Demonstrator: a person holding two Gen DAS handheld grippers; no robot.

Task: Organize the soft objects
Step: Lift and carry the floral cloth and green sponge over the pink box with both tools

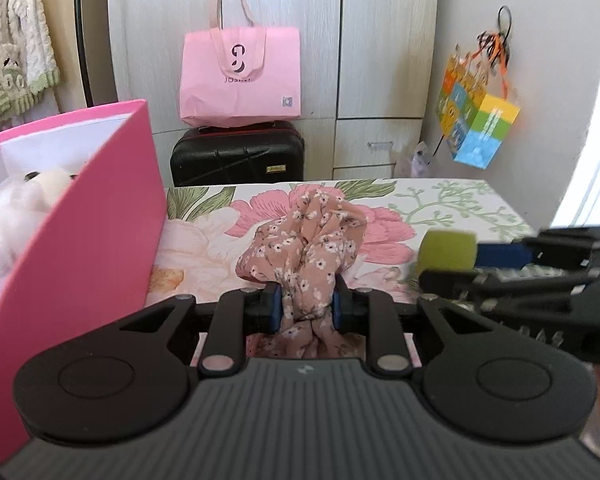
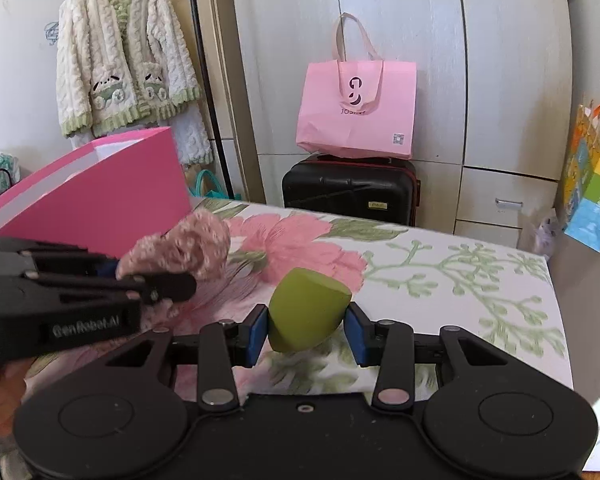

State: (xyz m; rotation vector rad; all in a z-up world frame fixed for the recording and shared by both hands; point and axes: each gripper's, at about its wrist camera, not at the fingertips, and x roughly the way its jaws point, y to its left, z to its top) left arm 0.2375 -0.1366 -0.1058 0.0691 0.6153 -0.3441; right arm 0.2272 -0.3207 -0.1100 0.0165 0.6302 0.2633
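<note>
My left gripper (image 1: 306, 306) is shut on a pink floral cloth (image 1: 308, 240) and holds it bunched above the flowered table (image 1: 460, 204). The cloth also shows blurred in the right wrist view (image 2: 180, 248), in the left gripper (image 2: 156, 276). My right gripper (image 2: 306, 334) is shut on a green sponge (image 2: 306, 312), just above the table (image 2: 460, 280). In the left wrist view the sponge (image 1: 446, 250) sits in the right gripper (image 1: 452, 262) at the right. A pink box (image 1: 84, 248) stands at the left with a white plush toy (image 1: 20, 208) inside; the box also shows in the right wrist view (image 2: 100, 196).
Behind the table a black suitcase (image 2: 348, 188) carries a pink tote bag (image 2: 356, 108) in front of the wardrobe (image 2: 420, 40). A colourful gift bag (image 1: 476, 120) hangs on the right wall. A fluffy cardigan (image 2: 124, 56) hangs at the left.
</note>
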